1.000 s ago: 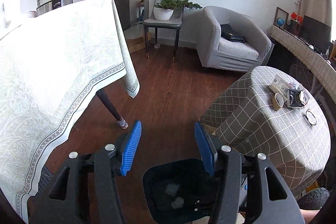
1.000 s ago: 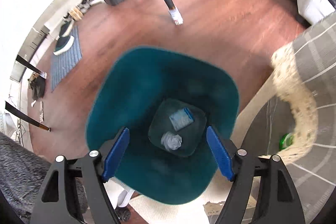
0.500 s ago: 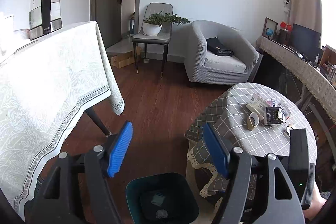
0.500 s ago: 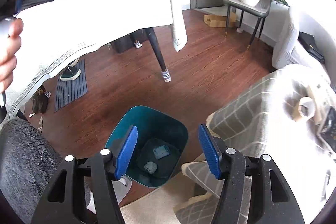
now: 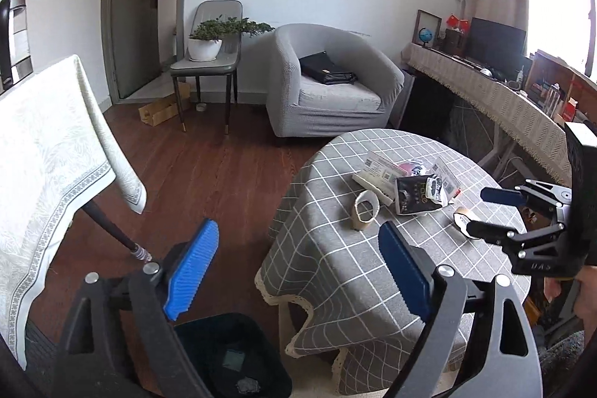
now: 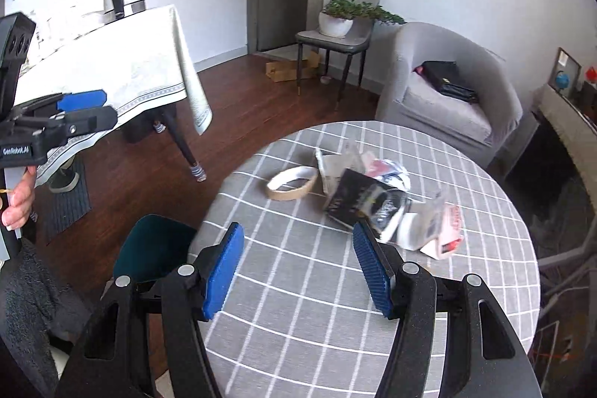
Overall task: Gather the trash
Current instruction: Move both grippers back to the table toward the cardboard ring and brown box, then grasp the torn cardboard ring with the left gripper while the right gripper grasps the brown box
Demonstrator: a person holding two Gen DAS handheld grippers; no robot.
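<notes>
1. The right gripper [image 6: 298, 271] is held spread and empty above the near part of the round table [image 6: 298, 323], whose top is covered by a grey checked cloth. The left gripper [image 5: 298, 271] is likewise spread wide with nothing between its pads, and is held off the table's edge, over the floor.
2. The trash is found in a loose heap towards the far side of the table: a black wrapper [image 6: 358, 200] lies on top, with clear and white packaging [image 6: 433, 230] partly under and beside it. The heap is blurred in the right wrist view, so individual pieces cannot be fully separated.
3. A tape roll [image 6: 293, 182] lies flat just beside the heap, apart from it. Whether it counts as trash cannot be told.
4. The teal bin [image 5: 231, 357] stands on the floor just beside the table, below the left gripper; two scraps are seen at its bottom.
5. The next reach is judged best aimed at the black wrapper, since it lies uppermost and nearest the right gripper.
6. The pads should be lowered so that one raised edge is straddled, not pressed flat onto the cloth, or the cloth may be pinched along with it.
7. A thin, crinkly wrapper is likely to slip; a firm closure before lifting is advised.
</notes>
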